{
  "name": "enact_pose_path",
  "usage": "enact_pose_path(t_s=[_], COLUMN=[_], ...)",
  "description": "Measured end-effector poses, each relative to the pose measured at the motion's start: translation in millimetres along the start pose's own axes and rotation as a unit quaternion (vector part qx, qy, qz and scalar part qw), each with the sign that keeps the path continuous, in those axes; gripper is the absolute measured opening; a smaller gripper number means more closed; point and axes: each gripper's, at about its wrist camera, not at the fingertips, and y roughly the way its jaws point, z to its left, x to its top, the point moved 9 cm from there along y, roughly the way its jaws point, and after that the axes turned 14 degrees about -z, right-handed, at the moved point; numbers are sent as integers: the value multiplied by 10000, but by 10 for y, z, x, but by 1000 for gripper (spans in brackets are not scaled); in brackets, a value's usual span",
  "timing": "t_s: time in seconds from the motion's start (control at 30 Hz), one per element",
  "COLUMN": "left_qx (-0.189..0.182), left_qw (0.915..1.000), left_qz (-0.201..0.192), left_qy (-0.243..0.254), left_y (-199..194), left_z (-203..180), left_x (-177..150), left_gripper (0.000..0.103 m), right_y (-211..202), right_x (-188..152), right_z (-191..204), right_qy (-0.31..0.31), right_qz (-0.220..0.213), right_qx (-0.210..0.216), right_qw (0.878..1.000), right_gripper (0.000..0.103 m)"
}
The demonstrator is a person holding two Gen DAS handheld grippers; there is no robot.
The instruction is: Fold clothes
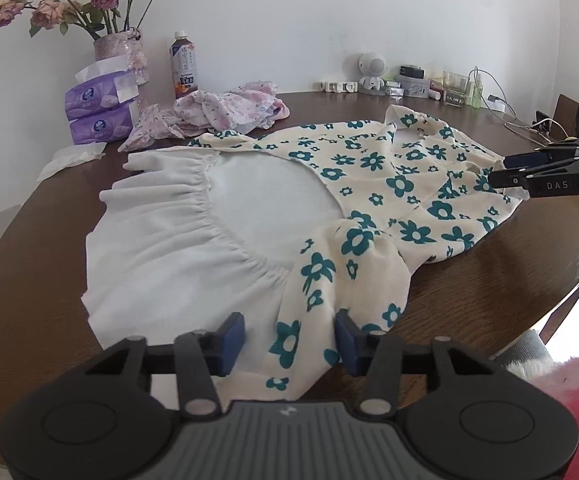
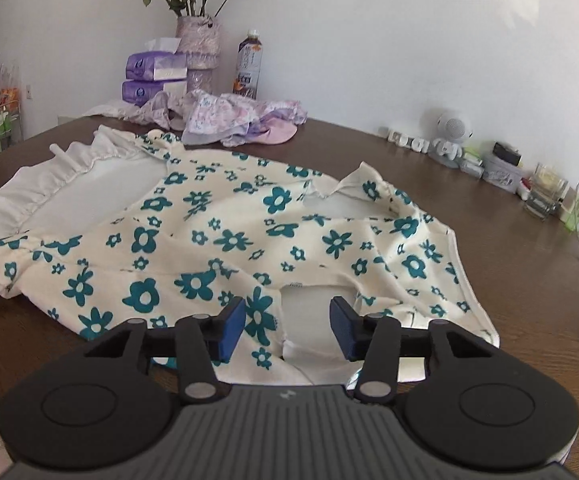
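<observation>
The left gripper (image 1: 289,338) is spread wide, with nothing pinched. Its blue pads (image 1: 233,338) stand on either side of the hem of the dress (image 1: 369,168), low over the cloth at 6 o'clock in its own view. The right gripper (image 2: 288,330) is parted as well, and between its fingers I see the white lining at the neck end of the dress, also at 6 o'clock. In the left view the right gripper comes in at 3 o'clock, above the shoulder part.

The dress lies spread on the table (image 1: 489,300), and part of it is turned back, so it may be mid-fold or only laid out; I cannot decide which. If a grasp follows here, I judge that each gripper should take all layers together, printed cloth and lining, close to the edge. Then both ends should rise equally, so the thin cloth does not slide or twist.

The dress is cream with teal flowers. A gathered white ruffle (image 1: 161,232) curves from 9 to 7 o'clock in the left view, around a smooth pale panel in the middle. The cloth looks light and soft, with small wrinkles near the shoulders.

A second garment (image 1: 225,110), pink and floral, lies crumpled at 11 o'clock, near the wall.
</observation>
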Motion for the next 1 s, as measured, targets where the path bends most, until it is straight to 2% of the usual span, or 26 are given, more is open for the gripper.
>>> enact_pose_path(t_s=[0.03, 0.07, 0.13, 0.17, 0.23, 0.27, 0.33, 0.4, 0.47, 0.57, 0.63, 0.73, 0.87, 0.93, 1.0], left_qx=[-48, -88, -116, -136, -174, -200, -248, -236, -240, -350, -352, -58, 388, 372, 356], left_qw=[10000, 9999, 9998, 9995, 9976, 9960, 9931, 9924, 9943, 9971, 9987, 9996, 9936, 9959, 9975], left_qz=[-2, -5, -8, -10, 4, 5, -103, -123, -43, 78, 57, -290, -660, -589, -519], left_qy=[-50, -96, -190, -287, -674, -870, -1144, -1205, -1041, -667, -364, -9, 827, 571, 316], left_y=[-4, -9, -24, -33, -62, -82, -154, -197, -198, -171, -168, -232, -261, -258, -256], left_z=[2, 5, 29, 47, 113, 151, 230, 280, 262, 175, 125, 192, 202, 274, 345], left_x=[-3, -5, 1, 5, 16, 24, 65, 92, 83, 40, 44, 249, 476, 438, 401], left_gripper=[29, 18, 17, 18, 30, 41, 43, 40, 38, 3, 2, 2, 3, 10, 23], right_y=[37, 63, 104, 116, 134, 142, 156, 164, 163, 161, 152, 161, 153, 146, 139], right_x=[-19, -48, -83, -90, -99, -104, -114, -138, -149, -166, -175, -164, -173, -179, -184], right_z=[-2, -8, -13, -17, -29, -36, -42, -31, -26, -19, -9, -26, -28, -30, -34], right_qy=[73, 160, 288, 347, 408, 429, 411, 365, 368, 373, 346, 281, 292, 315, 321], right_qz=[78, 140, 233, 254, 259, 256, 274, 302, 299, 296, 293, 281, 252, 234, 224], right_qx=[82, 165, 291, 336, 348, 342, 331, 316, 306, 291, 285, 281, 256, 240, 230], right_qw=[9999, 9996, 9989, 9985, 9982, 9982, 9982, 9984, 9984, 9984, 9986, 9988, 9989, 9989, 9990], right_gripper=[39, 37, 21, 21, 21, 21, 21, 21, 21, 21, 21, 21, 21, 21, 21])
